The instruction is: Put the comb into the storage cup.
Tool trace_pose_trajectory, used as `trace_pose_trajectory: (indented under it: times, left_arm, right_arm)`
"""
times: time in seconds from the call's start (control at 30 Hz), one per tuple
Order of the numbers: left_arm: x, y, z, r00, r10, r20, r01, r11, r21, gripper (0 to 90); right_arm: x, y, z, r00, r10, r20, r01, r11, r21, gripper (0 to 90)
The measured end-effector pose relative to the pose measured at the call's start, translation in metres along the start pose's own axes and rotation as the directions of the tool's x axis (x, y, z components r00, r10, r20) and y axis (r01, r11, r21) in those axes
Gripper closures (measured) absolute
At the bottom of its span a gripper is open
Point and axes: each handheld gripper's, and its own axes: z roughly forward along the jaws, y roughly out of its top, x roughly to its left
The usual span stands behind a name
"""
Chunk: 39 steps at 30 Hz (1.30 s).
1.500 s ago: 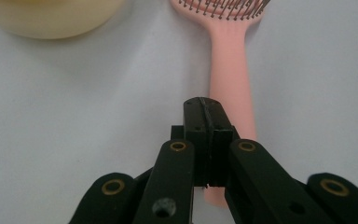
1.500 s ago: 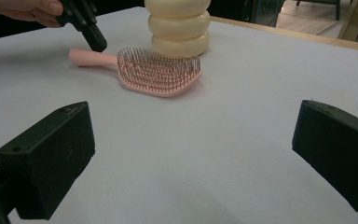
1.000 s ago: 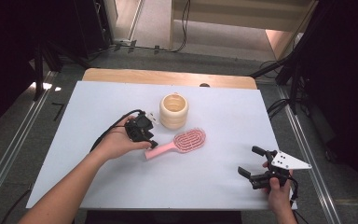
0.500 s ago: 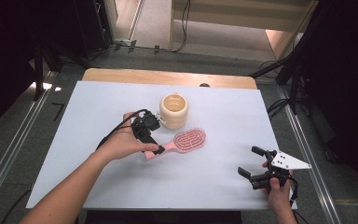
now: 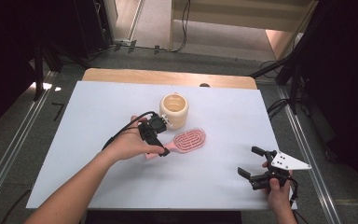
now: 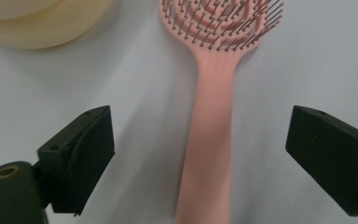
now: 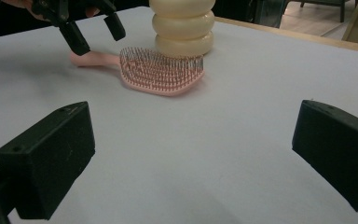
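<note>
pink hairbrush [image 6: 212, 116] handle end cut off at the bottom edge between the left gripper [image 6: 200, 158] jaws, bristle head clipped up top, cream ribbed holder [image 6: 42, 21] mostly out of frame up-left, kinda blurry too

Cream ribbed cup [image 5: 174, 110] on white table [image 5: 98, 107]

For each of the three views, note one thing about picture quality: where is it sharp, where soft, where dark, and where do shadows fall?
High view: the white table is evenly lit, the surroundings nearly black. Left gripper view: the pink hairbrush handle and the left claw look soft, the bristles sharper, and a faint shadow lies left of the handle. Right gripper view: the right claw is blurred up close, the cream container clearer.
</note>
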Motion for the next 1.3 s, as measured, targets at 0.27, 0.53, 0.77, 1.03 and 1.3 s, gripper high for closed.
trace_pose_trajectory:
  times: [0.27, 0.53, 0.77, 1.03, 1.3]
  left_arm:
    - [-0.007, 0.008, 0.007, 0.9989, 0.016, -0.045, -0.015, 0.9994, 0.031, 28.5]
    - [-0.011, 0.014, 0.012, 0.9991, 0.031, -0.028, -0.03, 0.9983, 0.05, 48.2]
    - [-0.011, 0.02, 0.018, 0.9984, 0.029, -0.048, -0.026, 0.9969, 0.074, 56.5]
    - [-0.013, 0.024, 0.024, 0.997, 0.043, -0.064, -0.036, 0.9933, 0.11, 61.8]
    - [-0.014, 0.026, 0.029, 0.9961, 0.055, -0.069, -0.045, 0.9902, 0.132, 65.0]
  right_arm:
    - [0.0, 0.0, 0.0, 1.0, 0.0, 0.002, 0.0, 1.0, 0.003, 0.0]
    - [0.0, 0.0, 0.0, 1.0, -0.001, 0.001, 0.001, 1.0, 0.004, 0.0]
    - [0.0, 0.0, 0.0, 1.0, -0.002, 0.0, 0.002, 1.0, 0.003, 0.0]
    - [0.0, 0.0, 0.0, 1.0, -0.003, -0.001, 0.003, 1.0, 0.002, 0.0]
    - [0.0, 0.0, 0.0, 1.0, -0.003, -0.001, 0.003, 1.0, 0.002, 0.0]
